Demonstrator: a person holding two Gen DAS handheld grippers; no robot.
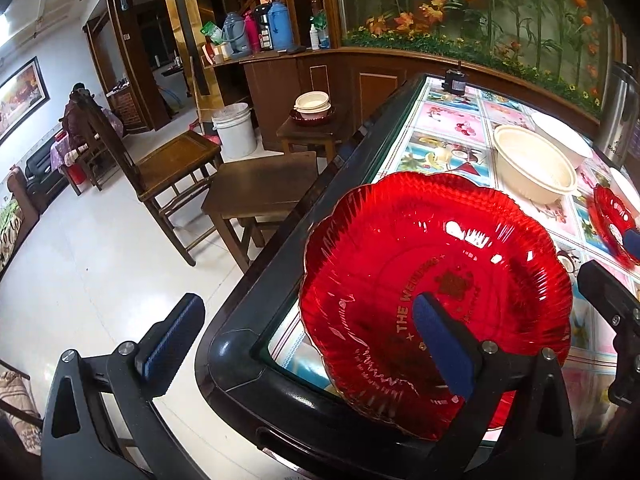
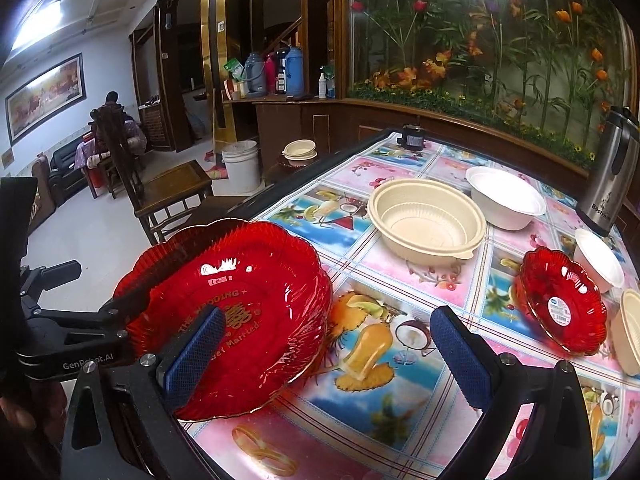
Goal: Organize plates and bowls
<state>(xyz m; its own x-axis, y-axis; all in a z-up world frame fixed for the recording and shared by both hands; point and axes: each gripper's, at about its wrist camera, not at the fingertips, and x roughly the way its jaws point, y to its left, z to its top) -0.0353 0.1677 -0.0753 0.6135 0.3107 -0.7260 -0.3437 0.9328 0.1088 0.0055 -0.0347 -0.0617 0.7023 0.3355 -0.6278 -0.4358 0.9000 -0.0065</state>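
My table (image 2: 400, 248) carries a glossy fruit-print cover inside a dark rounded frame; beyond it stand a wooden chair (image 1: 168, 160), a stool (image 1: 260, 184), a white bucket (image 1: 236, 130) and a glass-fronted flower display (image 2: 500, 48). The big red plate (image 1: 436, 300) lies at the table's near-left corner, its edge overhanging the frame. My left tongs (image 1: 308, 344) are apart: one blue pad rests over the plate's inside, the other hangs off the table above the floor. My right tongs (image 2: 328, 356) are also apart, one pad over the plate's near rim, the other above the bare cover. Only the right view shows the cream bowl (image 2: 428, 220) and white bowl (image 2: 506, 196) whole, the label in the small red plate (image 2: 562, 300) and the steel flask (image 2: 612, 176). Only the left view shows the side table (image 1: 308, 128) beneath the stacked bowls (image 1: 313, 106) across the room. The plate's gold lettering is partly covered by the pads. Two further bowls are cut off at the right edge. A seated person (image 2: 114, 120) far back is too small to describe.
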